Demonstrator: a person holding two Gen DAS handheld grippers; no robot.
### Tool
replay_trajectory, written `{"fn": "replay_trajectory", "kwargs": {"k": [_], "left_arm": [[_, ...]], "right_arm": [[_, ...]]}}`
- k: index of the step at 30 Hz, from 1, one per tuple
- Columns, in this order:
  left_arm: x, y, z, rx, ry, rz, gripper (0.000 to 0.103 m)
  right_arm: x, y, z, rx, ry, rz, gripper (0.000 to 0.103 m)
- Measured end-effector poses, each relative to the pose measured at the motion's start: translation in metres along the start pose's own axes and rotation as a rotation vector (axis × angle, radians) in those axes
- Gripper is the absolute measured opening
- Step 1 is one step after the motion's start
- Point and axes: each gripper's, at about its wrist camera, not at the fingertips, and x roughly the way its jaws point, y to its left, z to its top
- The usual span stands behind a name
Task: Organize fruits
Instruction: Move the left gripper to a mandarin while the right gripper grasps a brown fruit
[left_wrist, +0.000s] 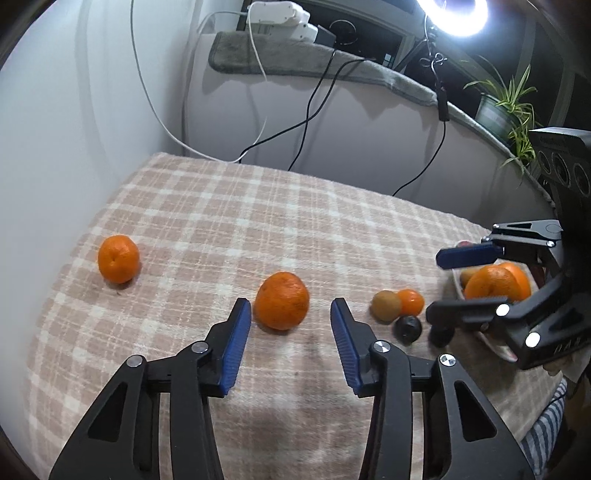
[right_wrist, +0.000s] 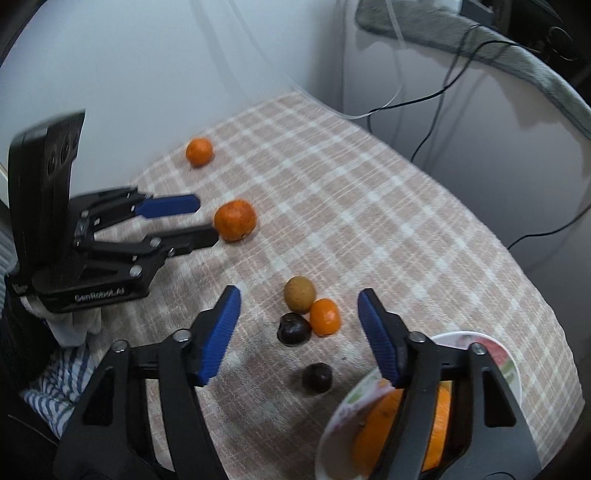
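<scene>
A checked cloth covered the bench (left_wrist: 207, 221). The bowl (right_wrist: 513, 365) at the near right already held oranges (at least two), while six fruits lay loose. The left hand-held gripper (left_wrist: 291, 314) gaped wide around the middle orange (left_wrist: 282, 300); the right hand-held gripper (right_wrist: 299, 299) hung open, empty.

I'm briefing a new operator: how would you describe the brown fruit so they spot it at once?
On the plaid cloth, just left of the bowl, sits a tight cluster of three small fruits. The brown fruit is the one farthest from the right gripper, touching a small orange with a dark fruit in front. It is the only dull tan, rough-skinned one.
</scene>
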Motion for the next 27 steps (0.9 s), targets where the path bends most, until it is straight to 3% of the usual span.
{"fn": "replay_trajectory", "kwargs": {"k": [4,20,27], "left_arm": [[0.007,0.002,0.000,0.005,0.016,0.001,0.040],[0.024,0.006,0.003,0.007,0.041,-0.001,0.038],[0.026,0.004,0.005,0.017,0.038,0.000,0.035]], "right_arm": [[0.015,0.010,0.002,-0.035,0.044,-0.013,0.050],[0.050,0.015,0.014,-0.085,0.127,-0.082,0.038],[0.061,0.020,0.018,-0.133,0.155,-0.097,0.028]]}}
